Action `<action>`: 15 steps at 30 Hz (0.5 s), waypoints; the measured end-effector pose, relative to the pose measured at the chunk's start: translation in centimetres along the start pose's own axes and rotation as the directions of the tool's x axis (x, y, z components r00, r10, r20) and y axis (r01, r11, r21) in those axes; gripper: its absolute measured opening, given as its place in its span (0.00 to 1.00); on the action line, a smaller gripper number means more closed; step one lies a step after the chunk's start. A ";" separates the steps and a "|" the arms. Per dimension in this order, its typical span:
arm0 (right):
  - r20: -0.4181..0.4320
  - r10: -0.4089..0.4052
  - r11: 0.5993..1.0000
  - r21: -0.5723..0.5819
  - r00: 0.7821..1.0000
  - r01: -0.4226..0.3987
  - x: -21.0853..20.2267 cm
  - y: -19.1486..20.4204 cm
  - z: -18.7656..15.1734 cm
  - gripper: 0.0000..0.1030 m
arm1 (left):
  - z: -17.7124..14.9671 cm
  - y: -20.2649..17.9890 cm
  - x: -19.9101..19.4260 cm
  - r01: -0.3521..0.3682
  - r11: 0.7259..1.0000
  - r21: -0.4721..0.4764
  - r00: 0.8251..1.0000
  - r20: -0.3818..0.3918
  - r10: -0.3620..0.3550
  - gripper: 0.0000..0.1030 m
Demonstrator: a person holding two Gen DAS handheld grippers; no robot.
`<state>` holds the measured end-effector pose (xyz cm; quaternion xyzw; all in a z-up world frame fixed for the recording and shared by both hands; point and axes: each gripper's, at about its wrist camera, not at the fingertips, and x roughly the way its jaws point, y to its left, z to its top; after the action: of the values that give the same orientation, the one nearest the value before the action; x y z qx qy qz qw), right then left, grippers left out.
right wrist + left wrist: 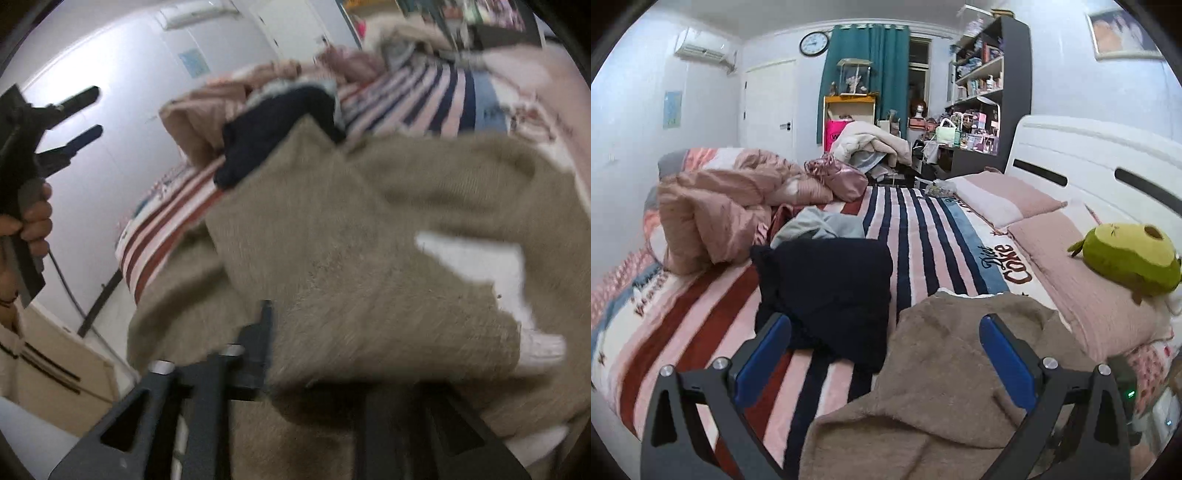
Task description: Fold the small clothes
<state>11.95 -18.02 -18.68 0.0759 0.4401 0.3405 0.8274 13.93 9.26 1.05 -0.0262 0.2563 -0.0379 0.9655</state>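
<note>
A fuzzy tan garment (945, 373) lies crumpled on the striped bed cover (919, 229), near the front edge. My left gripper (886, 354) hovers over its left part, open and empty, blue pads wide apart. A folded dark navy garment (827, 288) lies just beyond. In the right wrist view the tan garment (369, 258) fills the frame and drapes over my right gripper (317, 354); the cloth hides its fingertips, so I cannot tell its state. The left gripper (83, 110) shows at the far left, open, held in a hand.
A crumpled pink quilt (713, 218) and a grey cloth (820, 225) lie at the far left of the bed. Pink pillows (1015, 199) and a green plush toy (1130, 258) lie along the white headboard (1089, 162) on the right. Shelves (990, 74) stand behind.
</note>
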 end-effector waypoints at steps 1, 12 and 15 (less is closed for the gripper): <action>0.009 0.001 1.000 0.020 1.000 -0.001 -0.4 -0.2 -0.6 0.42 | -0.2 0.3 0.1 0.001 1.000 -0.006 1.000 -0.002 -0.001 0.98; 0.068 -0.156 0.954 0.267 0.985 0.133 -8.2 -3.9 -0.6 0.64 | -0.6 0.8 0.9 0.048 0.998 0.040 0.999 0.013 -0.048 0.98; 0.008 -0.017 0.925 0.380 1.000 0.013 -6.1 -5.9 0.1 0.64 | -0.1 0.5 1.3 0.074 0.997 0.033 0.997 0.015 -0.075 0.98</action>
<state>12.66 -26.28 -16.97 0.2334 0.4938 0.2422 0.8019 14.99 9.59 0.29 -0.0203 0.2466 -0.0778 0.9658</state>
